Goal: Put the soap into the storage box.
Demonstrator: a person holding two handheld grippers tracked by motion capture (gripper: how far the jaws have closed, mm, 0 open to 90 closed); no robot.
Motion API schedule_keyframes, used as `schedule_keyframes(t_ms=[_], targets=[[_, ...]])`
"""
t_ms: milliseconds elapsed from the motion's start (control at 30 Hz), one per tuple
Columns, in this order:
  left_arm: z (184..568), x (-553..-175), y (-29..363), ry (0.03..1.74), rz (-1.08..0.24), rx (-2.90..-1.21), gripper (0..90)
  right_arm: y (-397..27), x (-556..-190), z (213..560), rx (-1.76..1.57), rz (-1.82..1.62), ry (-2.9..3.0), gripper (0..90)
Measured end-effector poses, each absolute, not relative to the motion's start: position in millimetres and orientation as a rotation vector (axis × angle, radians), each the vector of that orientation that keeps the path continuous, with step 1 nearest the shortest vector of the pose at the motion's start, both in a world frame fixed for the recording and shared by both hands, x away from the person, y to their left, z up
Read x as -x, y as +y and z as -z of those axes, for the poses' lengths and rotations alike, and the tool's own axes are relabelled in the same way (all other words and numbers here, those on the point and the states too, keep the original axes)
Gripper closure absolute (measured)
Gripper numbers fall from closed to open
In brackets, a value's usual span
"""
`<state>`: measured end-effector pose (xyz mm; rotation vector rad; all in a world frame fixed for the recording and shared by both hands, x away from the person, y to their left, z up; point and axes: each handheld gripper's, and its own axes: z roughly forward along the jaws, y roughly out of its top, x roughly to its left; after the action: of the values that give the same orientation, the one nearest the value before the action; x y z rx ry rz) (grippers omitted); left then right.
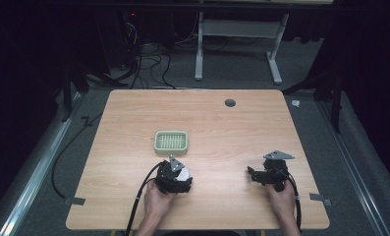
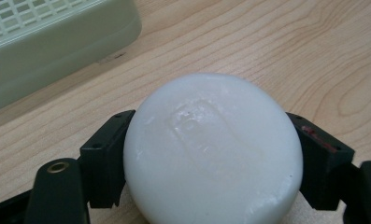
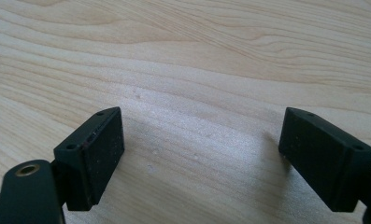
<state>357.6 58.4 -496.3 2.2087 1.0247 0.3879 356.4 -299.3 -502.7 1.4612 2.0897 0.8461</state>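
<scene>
A white round bar of soap [image 2: 211,149] sits between the two black jaws of my left gripper [image 2: 211,154], which press on both its sides; a faint stamped mark shows on its top. From above, the soap [image 1: 183,174] peeks out at the left gripper [image 1: 175,178] near the table's front middle. A pale green soap dish [image 1: 171,141] with a slotted grid top stands just beyond it, and its wall [image 2: 57,56] fills the upper left of the left gripper view. My right gripper [image 3: 211,154] is open over bare wood, at the front right [image 1: 261,174].
The wooden table [image 1: 222,128] has a small dark round grommet [image 1: 230,103] near its far edge. Tape tabs mark the front corners. Cables trail from both grippers toward the person. A white desk frame [image 1: 239,44] stands on the floor beyond the table.
</scene>
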Motion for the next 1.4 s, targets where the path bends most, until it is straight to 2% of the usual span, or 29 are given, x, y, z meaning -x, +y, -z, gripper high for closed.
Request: schedule_keyframes(t_ms=[367,567,967,1400], targets=[[485,-357,65,1.026,-0.346,-2.174,24.6,-299,-356,503,-1.461,-0.846,2.09,15.1],[481,-354,66,1.002,-0.336,-2.21,24.6,-299,-356,503,-1.461,-0.846,2.09,15.1],[463,-355,84,1.043,-0.313,-2.136,24.6,-299,-356,503,-1.464,-0.847,2.09,15.1],[452,-365,90,1.051,-0.344,-2.13,24.6,-299,-356,503,-1.462,-0.848,2.092,15.1]])
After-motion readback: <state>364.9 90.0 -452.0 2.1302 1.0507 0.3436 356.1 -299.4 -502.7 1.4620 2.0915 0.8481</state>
